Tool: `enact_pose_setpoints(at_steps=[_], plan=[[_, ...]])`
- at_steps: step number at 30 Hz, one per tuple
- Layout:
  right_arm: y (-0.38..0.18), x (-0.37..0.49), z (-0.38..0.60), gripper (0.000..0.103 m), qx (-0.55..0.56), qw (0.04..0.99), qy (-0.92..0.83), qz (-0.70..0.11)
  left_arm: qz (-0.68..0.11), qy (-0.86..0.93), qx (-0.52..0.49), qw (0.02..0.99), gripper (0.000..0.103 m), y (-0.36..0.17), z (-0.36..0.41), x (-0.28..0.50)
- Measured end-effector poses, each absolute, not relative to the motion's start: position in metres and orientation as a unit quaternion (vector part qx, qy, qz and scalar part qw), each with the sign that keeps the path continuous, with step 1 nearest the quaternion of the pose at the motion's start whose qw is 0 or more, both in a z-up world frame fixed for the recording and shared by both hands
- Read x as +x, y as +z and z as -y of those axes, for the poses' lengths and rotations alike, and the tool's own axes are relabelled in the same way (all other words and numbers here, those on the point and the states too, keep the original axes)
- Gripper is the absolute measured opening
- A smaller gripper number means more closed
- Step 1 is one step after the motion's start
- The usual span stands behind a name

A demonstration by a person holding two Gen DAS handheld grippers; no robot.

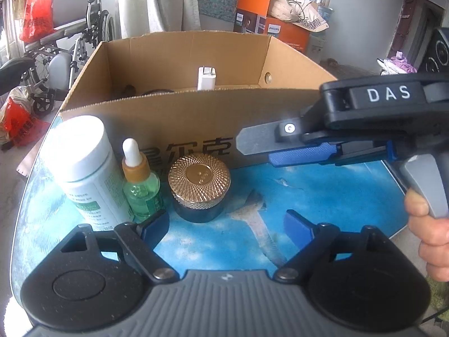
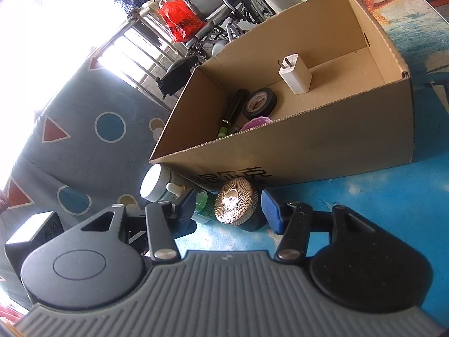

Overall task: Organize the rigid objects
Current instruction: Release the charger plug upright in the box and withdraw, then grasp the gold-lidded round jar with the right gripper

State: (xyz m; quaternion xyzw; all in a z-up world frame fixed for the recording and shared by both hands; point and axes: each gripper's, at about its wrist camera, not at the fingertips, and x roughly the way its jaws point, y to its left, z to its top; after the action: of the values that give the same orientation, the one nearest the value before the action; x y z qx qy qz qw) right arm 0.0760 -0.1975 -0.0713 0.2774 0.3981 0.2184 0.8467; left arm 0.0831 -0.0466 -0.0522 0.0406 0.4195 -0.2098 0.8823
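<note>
A dark jar with a gold patterned lid (image 1: pixel 199 186) stands on the blue table, in front of the cardboard box (image 1: pixel 179 120). Left of it stand a green dropper bottle (image 1: pixel 140 185) and a white-capped bottle (image 1: pixel 81 165). My left gripper (image 1: pixel 227 226) is open and empty, just short of the jar. My right gripper (image 2: pixel 228 210) is open, with its fingers on either side of the gold-lidded jar (image 2: pixel 235 200), not closed on it. In the left wrist view the right gripper (image 1: pixel 283 150) hangs right of the jar. The box (image 2: pixel 308 146) holds a white charger (image 2: pixel 294 74), black tape roll (image 2: pixel 259 102) and other items.
The blue ocean-print table (image 1: pixel 322 193) extends right of the jar. A wheelchair (image 1: pixel 73 42) and red bags (image 1: pixel 36 16) stand beyond the table's left side. Orange boxes (image 1: pixel 269 28) sit behind the cardboard box. A patterned mat (image 2: pixel 84 140) covers the floor.
</note>
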Motion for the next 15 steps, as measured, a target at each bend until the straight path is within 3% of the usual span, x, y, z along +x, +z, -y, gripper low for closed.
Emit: enact_pose_setpoints(at_steps=[15], plan=[[-0.103, 0.128, 0.162, 0.050, 0.239, 0.834, 0.225, -0.444, -0.401, -0.209, 0.057, 0.890, 0.082, -0.073, 0.061, 0.097]])
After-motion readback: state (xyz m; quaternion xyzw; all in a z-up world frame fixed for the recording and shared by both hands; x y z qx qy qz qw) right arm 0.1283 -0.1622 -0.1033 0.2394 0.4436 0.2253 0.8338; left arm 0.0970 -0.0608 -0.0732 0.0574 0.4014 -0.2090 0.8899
